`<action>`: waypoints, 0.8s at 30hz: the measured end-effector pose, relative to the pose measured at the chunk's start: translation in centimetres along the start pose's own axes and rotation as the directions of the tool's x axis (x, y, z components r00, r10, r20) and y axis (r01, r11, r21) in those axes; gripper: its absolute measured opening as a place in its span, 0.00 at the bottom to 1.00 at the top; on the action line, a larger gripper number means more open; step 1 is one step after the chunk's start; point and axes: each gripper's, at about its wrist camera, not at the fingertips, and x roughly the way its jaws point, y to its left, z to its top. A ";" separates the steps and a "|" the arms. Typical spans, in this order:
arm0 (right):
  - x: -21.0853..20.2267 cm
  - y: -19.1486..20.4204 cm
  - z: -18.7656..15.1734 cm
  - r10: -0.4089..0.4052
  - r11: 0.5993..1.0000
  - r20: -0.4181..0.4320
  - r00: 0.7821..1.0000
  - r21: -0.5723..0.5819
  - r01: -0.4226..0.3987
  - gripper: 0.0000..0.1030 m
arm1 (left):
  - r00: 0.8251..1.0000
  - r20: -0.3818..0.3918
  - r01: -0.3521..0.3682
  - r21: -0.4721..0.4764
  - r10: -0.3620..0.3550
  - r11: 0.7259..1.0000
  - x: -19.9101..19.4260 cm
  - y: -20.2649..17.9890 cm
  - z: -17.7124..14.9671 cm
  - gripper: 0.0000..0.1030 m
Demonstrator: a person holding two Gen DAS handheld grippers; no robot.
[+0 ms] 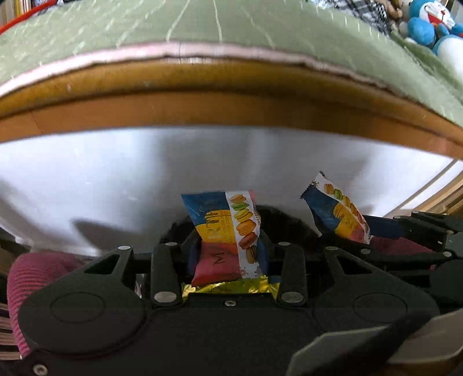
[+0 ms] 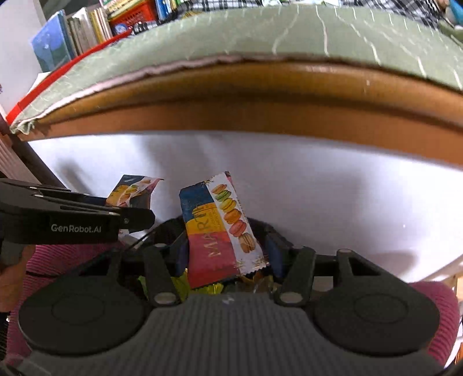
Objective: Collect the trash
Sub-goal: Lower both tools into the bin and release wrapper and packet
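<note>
My left gripper (image 1: pixel 228 248) is shut on a colourful macaron snack wrapper (image 1: pixel 220 225) that stands upright between its blue pads, with crumpled gold foil (image 1: pixel 231 286) just below it. My right gripper (image 2: pixel 228 251) grips a second macaron wrapper (image 2: pixel 214 225) the same way, over crumpled yellow and gold scraps (image 2: pixel 179 283). Each gripper shows in the other's view: the right gripper (image 1: pixel 367 231) with its wrapper (image 1: pixel 338 211) is at the right, and the left gripper (image 2: pixel 144 215) with its wrapper (image 2: pixel 130 188) is at the left. The two hang side by side, pointing steeply down.
Ahead is a white surface (image 1: pixel 115 179) below a wooden table edge (image 1: pixel 231 95) covered by a green cloth (image 1: pixel 173 26). A dark rounded shape (image 1: pixel 289 222) lies just behind the fingers. Maroon ribbed fabric (image 2: pixel 434 306) flanks both grippers. Books (image 2: pixel 72 31) and a blue plush toy (image 1: pixel 428 23) stand beyond.
</note>
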 end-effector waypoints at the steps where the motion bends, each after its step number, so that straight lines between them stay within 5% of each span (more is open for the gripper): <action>1: 0.2 -0.1 0.0 0.001 1.000 -0.007 1.000 0.006 -0.001 0.59 | 1.000 -0.012 -0.001 0.001 0.001 1.000 0.3 0.1 -0.1 0.36; 9: 0.9 -0.2 -0.3 0.011 1.000 -0.026 1.000 0.021 -0.011 0.65 | 0.999 -0.041 -0.015 0.009 0.015 1.000 1.2 0.1 -0.2 0.39; 24: 0.2 -0.3 0.4 0.021 1.000 -0.004 1.000 0.023 -0.021 0.78 | 0.998 -0.036 -0.055 0.010 0.055 0.998 0.5 -0.7 0.4 0.66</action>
